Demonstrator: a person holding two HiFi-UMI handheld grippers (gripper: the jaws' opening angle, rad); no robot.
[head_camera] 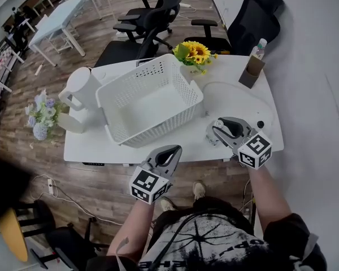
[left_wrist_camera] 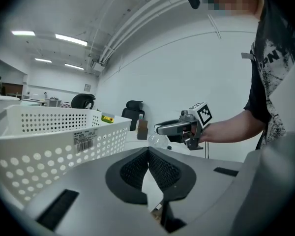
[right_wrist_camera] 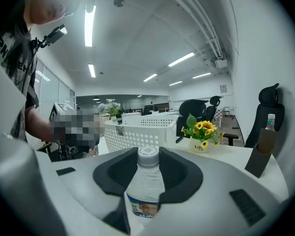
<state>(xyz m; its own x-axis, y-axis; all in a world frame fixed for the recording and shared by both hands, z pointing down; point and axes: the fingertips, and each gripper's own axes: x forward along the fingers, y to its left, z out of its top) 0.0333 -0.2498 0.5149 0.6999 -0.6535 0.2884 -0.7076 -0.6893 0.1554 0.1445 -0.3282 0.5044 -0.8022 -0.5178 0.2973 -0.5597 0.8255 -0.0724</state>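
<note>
Counting big to small: one white table (head_camera: pixel 243 103), at least three black office chairs (head_camera: pixel 152 16) on its far side, and one white perforated basket (head_camera: pixel 164 126) mid-table. There's one white jug (head_camera: pixel 82 86) left of it. Two flower bunches: sunflowers (head_camera: pixel 195 52) far, pale flowers (head_camera: pixel 42 114) at the left edge. Two bottles, two grippers.

The room is an open office with a wood plank floor, a white wall on the right and more white tables far left.

The right gripper (head_camera: pixel 217 130) is clamped on the clear bottle (right_wrist_camera: pixel 146 181) at the near right of the table, right of the basket. It's upright, with a white cap and a blue-edged label low down. The second bottle (head_camera: pixel 259 48) sits far right in a brown holder (head_camera: pixel 250 72). The left gripper (head_camera: pixel 174 150) is closed and empty, off the near edge.
</note>
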